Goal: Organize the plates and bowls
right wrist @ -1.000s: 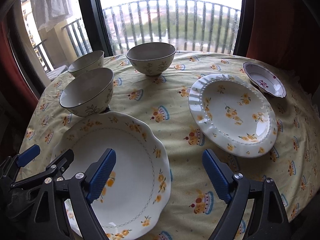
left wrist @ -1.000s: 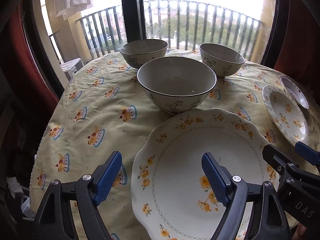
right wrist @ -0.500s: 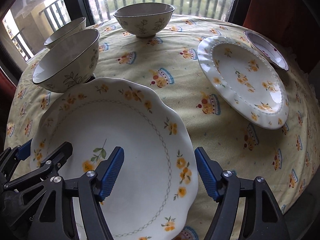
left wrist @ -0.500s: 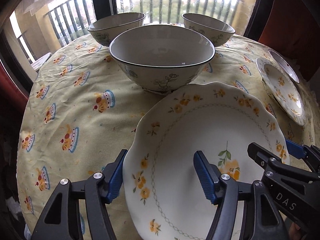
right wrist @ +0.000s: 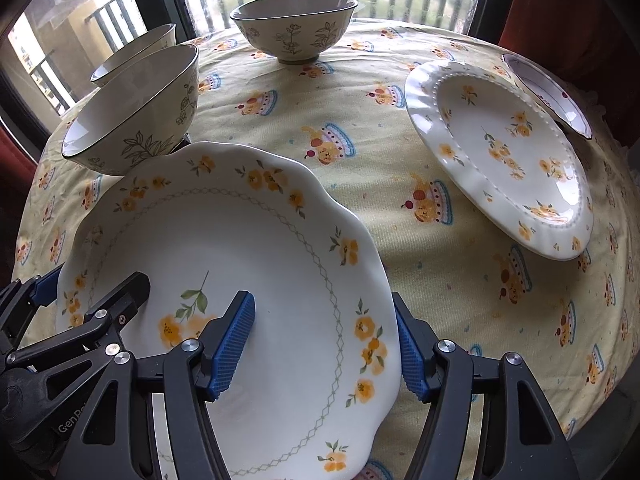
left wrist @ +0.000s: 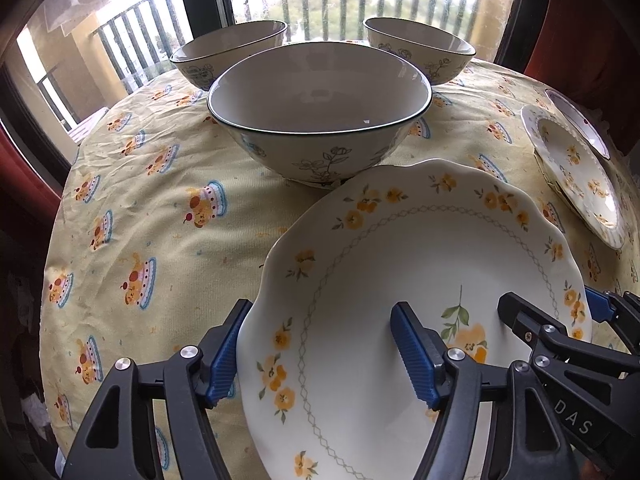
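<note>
L gripper (left wrist: 320, 356): jaws apart, straddling left rim of big plate; one blue pad outside the rim at lower left of frame, other pad over the plate's inside. Can't tell if pads touch the plate.
R gripper (right wrist: 326, 354): jaws apart, straddling right rim of same plate; one pad over inside, other just outside the edge, lower centre of frame.
Big plate (left wrist: 404, 280): scalloped, white w/ yellow flowers, fills lower centre-right of L view; far edge just beside nearest bowl's foot.
Nearest bowl (left wrist: 320, 120): upright, centre-top of L view, dark rim, line-drawn flowers.
Back bowls: left one (left wrist: 228, 50) & right one (left wrist: 420, 46), upright, behind nearest bowl, near window.
Beaded plate (right wrist: 500, 156): right side of R view, apart from big plate.
Small dish (right wrist: 548, 94): far upper right, just behind beaded plate, partly hidden.
Tablecloth (right wrist: 380, 120): yellow, cake print, under everything.
</note>
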{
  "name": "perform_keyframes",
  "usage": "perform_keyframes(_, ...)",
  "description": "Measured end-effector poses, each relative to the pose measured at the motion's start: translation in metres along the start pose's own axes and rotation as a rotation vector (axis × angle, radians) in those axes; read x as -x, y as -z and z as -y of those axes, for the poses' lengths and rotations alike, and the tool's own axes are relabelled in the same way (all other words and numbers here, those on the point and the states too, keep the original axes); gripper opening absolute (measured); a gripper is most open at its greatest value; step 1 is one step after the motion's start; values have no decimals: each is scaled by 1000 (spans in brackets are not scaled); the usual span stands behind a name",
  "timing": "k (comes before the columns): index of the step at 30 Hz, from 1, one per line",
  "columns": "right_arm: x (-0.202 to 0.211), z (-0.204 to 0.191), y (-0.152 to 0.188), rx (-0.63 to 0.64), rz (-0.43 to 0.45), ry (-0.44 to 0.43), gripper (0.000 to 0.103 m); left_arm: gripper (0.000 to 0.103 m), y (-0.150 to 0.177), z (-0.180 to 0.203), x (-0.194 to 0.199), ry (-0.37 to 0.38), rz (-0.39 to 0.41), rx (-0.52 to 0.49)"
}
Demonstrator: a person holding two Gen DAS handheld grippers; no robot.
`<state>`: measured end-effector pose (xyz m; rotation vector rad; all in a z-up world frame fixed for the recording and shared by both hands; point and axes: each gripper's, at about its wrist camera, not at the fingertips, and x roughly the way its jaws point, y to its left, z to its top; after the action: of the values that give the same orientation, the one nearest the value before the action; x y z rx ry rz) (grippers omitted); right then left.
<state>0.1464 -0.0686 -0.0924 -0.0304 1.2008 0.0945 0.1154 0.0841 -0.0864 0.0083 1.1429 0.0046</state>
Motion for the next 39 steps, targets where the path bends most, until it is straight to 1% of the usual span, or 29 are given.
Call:
perform_keyframes(2,1,0,0,10,-1,1,69,71,2,0,2,-9,-24,43)
perform_keyframes(6,7,1,4,59,3,-12,69,71,6,5,10,-34,-25,110)
perform_keyframes(10,15,13,6,97,17,-16,69,71,8,21,17,-35,-15,131)
perform_keyframes(18,34,56,2,131,42,-18,69,71,7,65,33,-39,14,172)
perform_keyframes(26,50,107,-6,134,78,-24,68,71,-4,118,45,-45,69,153)
perform_keyframes(30,54,135,-10,127,85,-20,68,71,-6,144,45,-32,74,153)
perform_keyframes(39,61,194,-5,100,97,6,68,71,-14,200,43,7,83,127)
